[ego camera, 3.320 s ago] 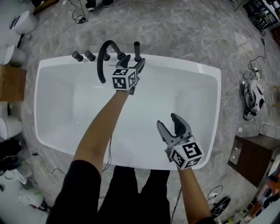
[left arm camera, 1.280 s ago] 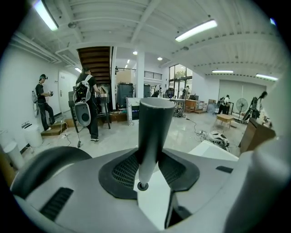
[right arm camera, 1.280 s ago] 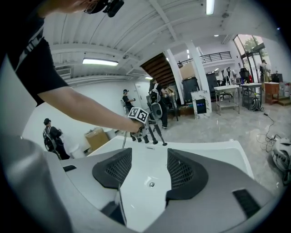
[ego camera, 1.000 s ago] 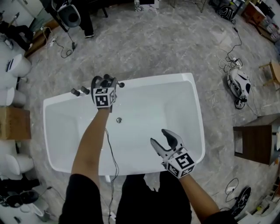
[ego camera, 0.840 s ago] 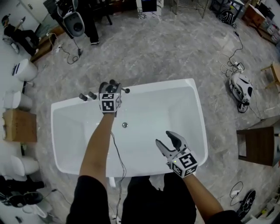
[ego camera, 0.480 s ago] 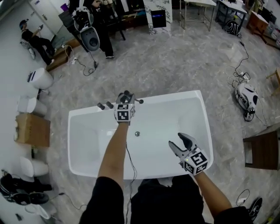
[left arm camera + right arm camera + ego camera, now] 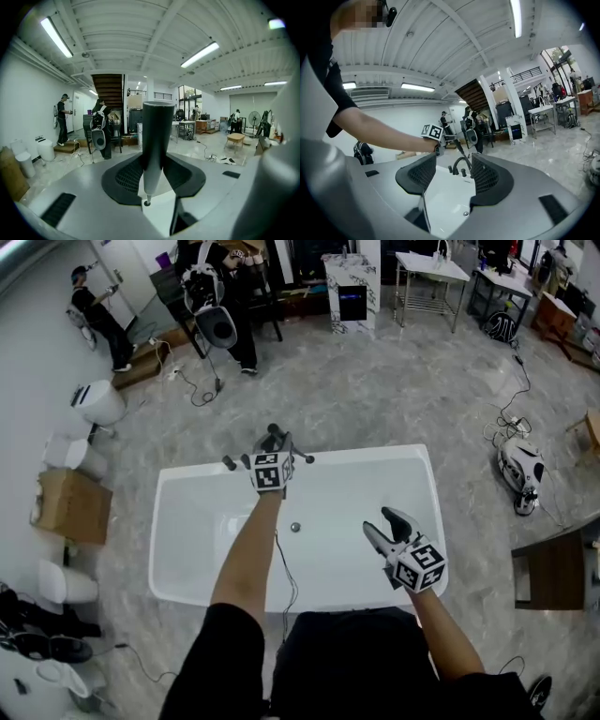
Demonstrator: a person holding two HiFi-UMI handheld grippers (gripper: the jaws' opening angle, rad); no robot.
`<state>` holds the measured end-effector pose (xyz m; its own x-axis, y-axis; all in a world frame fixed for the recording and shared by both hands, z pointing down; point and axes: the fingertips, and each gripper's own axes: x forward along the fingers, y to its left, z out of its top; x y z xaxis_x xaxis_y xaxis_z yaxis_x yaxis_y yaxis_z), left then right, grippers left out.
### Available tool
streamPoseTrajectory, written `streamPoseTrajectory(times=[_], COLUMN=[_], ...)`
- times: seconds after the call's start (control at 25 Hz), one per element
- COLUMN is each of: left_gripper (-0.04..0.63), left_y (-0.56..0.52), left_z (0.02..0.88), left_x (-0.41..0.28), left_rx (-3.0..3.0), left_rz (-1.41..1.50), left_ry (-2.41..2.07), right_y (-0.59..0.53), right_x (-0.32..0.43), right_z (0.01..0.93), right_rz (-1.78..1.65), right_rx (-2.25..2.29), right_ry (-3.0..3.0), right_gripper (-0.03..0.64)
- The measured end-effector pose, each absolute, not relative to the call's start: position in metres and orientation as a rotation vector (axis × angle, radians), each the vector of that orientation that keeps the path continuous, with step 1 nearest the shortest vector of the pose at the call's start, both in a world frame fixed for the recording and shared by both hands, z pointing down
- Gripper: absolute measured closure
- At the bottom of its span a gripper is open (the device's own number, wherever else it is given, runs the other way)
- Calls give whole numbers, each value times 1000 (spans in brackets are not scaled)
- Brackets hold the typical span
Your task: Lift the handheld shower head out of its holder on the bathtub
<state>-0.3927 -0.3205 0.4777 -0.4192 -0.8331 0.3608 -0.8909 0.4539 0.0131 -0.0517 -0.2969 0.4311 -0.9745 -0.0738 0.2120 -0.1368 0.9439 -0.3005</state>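
In the left gripper view a dark cylindrical shower head (image 7: 156,136) stands upright between the jaws, and my left gripper (image 7: 152,174) is shut on its handle. Seen from the head view, that left gripper (image 7: 273,442) hangs above the far rim of the white bathtub (image 7: 375,455), with the thin hose (image 7: 278,559) dangling from it over the tub. The black tap knobs (image 7: 228,463) sit on the rim to its left. My right gripper (image 7: 380,523) is open over the tub's near right part, holding nothing. Between the right gripper's (image 7: 450,176) jaws I see the curved black faucet (image 7: 459,164).
The tub's drain (image 7: 295,527) shows in its floor. A cardboard box (image 7: 70,505) and white toilets (image 7: 98,401) stand at the left. A white floor machine (image 7: 520,465) with cables lies at the right, near a dark wooden cabinet (image 7: 553,570). People stand at the far wall.
Both grippers have risen. The left one carried the shower head up off the tub's rim with the hose trailing below. The right one stayed open.
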Motion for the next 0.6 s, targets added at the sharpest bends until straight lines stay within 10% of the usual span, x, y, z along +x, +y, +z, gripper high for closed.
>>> streamPoseTrajectory(times=[0.6], left_gripper=[468], left_y=[-278], left_z=[359], left_x=[-400], left_rx=[1649], left_rz=[239], left_ry=[-2459], right_y=[-248], right_x=[-118], right_z=[380], right_rz=[172], right_rx=[64], right_ry=[-2948], right_gripper=[391])
